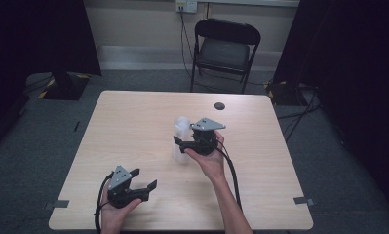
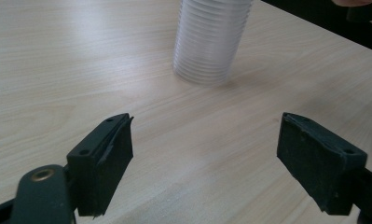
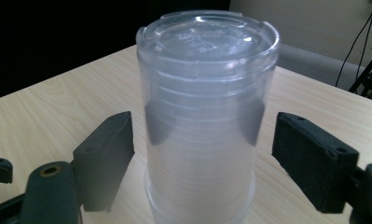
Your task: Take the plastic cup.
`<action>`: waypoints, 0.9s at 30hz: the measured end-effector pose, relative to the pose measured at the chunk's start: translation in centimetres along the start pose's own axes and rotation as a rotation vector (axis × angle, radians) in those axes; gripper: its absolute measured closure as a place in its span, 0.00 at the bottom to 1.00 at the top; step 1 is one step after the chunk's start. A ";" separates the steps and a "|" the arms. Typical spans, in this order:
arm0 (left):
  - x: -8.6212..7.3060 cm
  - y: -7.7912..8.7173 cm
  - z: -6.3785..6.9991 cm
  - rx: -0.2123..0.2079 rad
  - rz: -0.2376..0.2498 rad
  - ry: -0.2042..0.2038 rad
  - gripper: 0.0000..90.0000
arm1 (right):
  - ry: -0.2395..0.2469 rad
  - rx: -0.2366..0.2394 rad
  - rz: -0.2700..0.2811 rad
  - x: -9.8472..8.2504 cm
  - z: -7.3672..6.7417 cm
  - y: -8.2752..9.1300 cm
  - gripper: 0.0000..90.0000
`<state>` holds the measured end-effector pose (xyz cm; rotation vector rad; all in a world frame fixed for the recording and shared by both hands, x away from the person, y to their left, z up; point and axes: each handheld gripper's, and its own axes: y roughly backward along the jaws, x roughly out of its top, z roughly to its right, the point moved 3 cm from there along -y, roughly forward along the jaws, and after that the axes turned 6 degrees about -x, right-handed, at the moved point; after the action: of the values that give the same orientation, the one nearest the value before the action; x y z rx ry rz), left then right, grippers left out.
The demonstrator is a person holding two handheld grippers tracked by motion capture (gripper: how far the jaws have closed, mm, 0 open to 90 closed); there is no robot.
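My right claw [image 3: 200, 154] is spread around the stack of clear cups [image 3: 204, 116], upside down mid-worktop [image 1: 133, 117]; my left claw [image 2: 207, 163] waits spread nearby. Squeezing hard or off-centre could crush or topple it.

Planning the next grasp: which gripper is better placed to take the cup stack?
Right. The right gripper is open with its jaws on either side of the stack of clear cups, so it likely only needs to close. The left gripper is open near the table's front edge, well short of the stack.
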<state>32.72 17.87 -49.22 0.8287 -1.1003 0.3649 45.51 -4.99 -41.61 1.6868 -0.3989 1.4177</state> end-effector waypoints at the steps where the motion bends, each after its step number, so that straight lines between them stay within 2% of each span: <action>1: 0.0 0.0 -0.1 0.001 0.004 0.004 0.20 | 0.006 0.006 0.001 -0.1 0.0 -0.4 0.23; 11: 0.0 0.1 -0.3 0.002 0.005 0.011 0.20 | -0.023 0.024 -0.003 -0.5 0.1 -2.0 0.25; 21: -0.2 0.1 -0.3 0.001 0.011 0.021 0.20 | -0.015 0.028 -0.009 -0.8 -0.1 -2.8 0.33; 27: -0.1 0.1 -0.5 0.006 0.009 0.022 0.20 | -0.008 0.032 0.005 -0.7 0.0 -2.6 0.35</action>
<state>32.92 18.37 -49.36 0.8234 -1.0833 0.3844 47.14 -3.70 -43.28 1.7185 -0.3866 1.4282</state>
